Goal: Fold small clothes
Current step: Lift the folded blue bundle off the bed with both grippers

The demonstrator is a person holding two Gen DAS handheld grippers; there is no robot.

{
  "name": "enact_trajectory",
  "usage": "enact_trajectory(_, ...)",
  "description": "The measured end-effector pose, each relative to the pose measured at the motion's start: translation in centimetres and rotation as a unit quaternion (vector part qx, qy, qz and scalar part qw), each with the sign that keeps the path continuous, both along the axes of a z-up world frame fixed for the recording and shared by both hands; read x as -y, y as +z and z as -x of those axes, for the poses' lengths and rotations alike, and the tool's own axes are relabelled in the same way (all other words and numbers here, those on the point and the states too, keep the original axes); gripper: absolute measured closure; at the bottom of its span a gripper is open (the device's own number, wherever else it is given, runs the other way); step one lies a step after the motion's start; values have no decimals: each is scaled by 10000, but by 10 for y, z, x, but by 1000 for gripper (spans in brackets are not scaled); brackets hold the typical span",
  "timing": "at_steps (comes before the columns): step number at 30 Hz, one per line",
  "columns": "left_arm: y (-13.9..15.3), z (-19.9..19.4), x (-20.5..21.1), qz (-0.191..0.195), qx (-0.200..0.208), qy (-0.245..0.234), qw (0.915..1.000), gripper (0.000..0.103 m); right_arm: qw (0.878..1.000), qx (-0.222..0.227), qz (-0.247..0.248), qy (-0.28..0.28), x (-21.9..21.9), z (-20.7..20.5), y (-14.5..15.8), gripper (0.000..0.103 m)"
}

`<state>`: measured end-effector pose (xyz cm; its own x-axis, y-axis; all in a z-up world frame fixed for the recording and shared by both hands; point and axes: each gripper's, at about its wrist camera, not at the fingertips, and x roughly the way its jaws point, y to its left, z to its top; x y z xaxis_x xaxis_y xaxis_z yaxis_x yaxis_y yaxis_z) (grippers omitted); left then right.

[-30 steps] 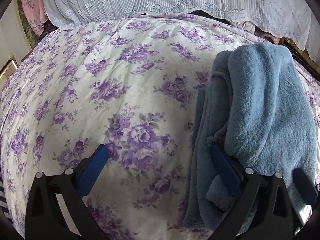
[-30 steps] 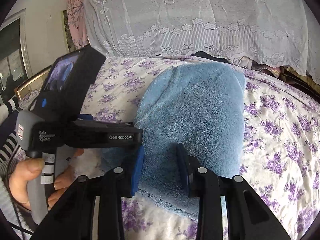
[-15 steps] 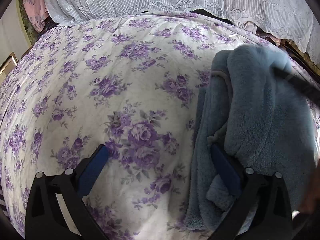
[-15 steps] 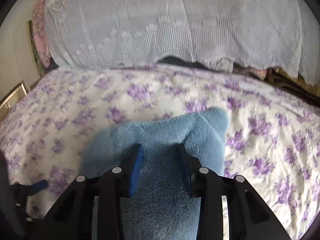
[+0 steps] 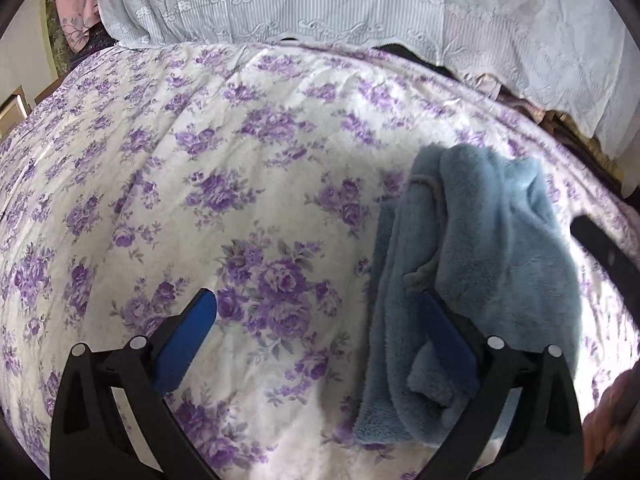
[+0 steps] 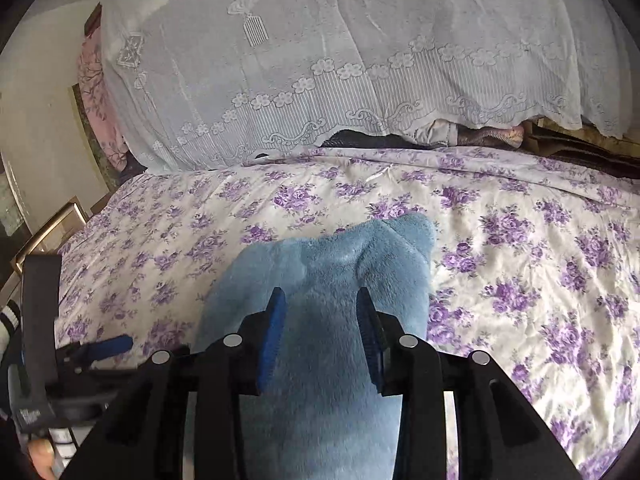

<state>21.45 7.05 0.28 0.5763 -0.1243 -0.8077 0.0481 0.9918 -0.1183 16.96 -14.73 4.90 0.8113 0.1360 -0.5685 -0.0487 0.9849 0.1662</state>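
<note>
A blue fleece garment [image 5: 500, 240] lies bunched on the right of the floral bed sheet [image 5: 240, 160]. My left gripper [image 5: 318, 332] stands wide open above the sheet, and its right finger [image 5: 444, 336] is tucked among the garment's near folds. In the right wrist view the garment [image 6: 340, 260] is raised off the bed, a thick fold of it pinched between the pads of my right gripper [image 6: 320, 332]. The left gripper [image 6: 100, 348] shows low at the left there. The dark bar at the right edge of the left wrist view is the right gripper [image 5: 600, 248].
A white lace cover [image 6: 320, 60] drapes over a heap at the back of the bed, with dark and patterned fabrics showing under its hem. A wooden frame [image 6: 48, 232] stands past the bed's left edge. A hand [image 5: 612, 420] is at the lower right.
The right gripper has lifted the garment's far end and carried it back toward me, so the garment now looks shorter and doubled over. The left gripper stayed open and rose slightly.
</note>
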Motion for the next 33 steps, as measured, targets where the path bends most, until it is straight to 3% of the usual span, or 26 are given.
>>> enact_trajectory(2,2,3,6,-55,79,-73,9999,4,10000,-15,40,-1,2,15,-9,63)
enact_trajectory(4,-9,1,17,-561,69,-35,9984,4,9991,-389,131,54,0,16,-35,56)
enact_trajectory(5,-20,-3,22,-716,-49,-72,9974,4,9990,-358,280,36,-3,17,-47,56)
enact_trajectory(7,-31,-7,21,-559,-183,-27,9983,4,9983,-76,570,-10,-11,23,-53,56)
enact_trajectory(10,-29,-8,17,-487,-237,-78,9985,4,9988,-213,445,23,-8,18,-48,55)
enact_trajectory(12,-23,-7,10,-152,-329,-121,9993,4,9996,-82,251,48,2,27,-43,55)
enact_trajectory(17,-7,-5,-11,802,-373,-339,9955,4,9982,250,-545,38,36,47,-32,34)
enact_trajectory(19,-13,-9,-12,1117,-596,-458,9909,4,9962,191,-849,-41,50,44,-32,29)
enact_trajectory(23,-19,-13,-18,1654,-811,-534,9814,5,9882,-126,-1524,-95,73,35,-43,29)
enact_trajectory(27,-9,-7,-27,2387,-679,-643,9666,5,9768,-289,-2121,18,83,31,-52,25)
enact_trajectory(31,3,1,-19,2735,-508,-1048,9548,5,9731,-290,-2283,72,83,31,-52,21)
enact_trajectory(33,1,1,-7,2633,-599,-1240,9548,5,9715,-307,-2350,80,84,31,-53,19)
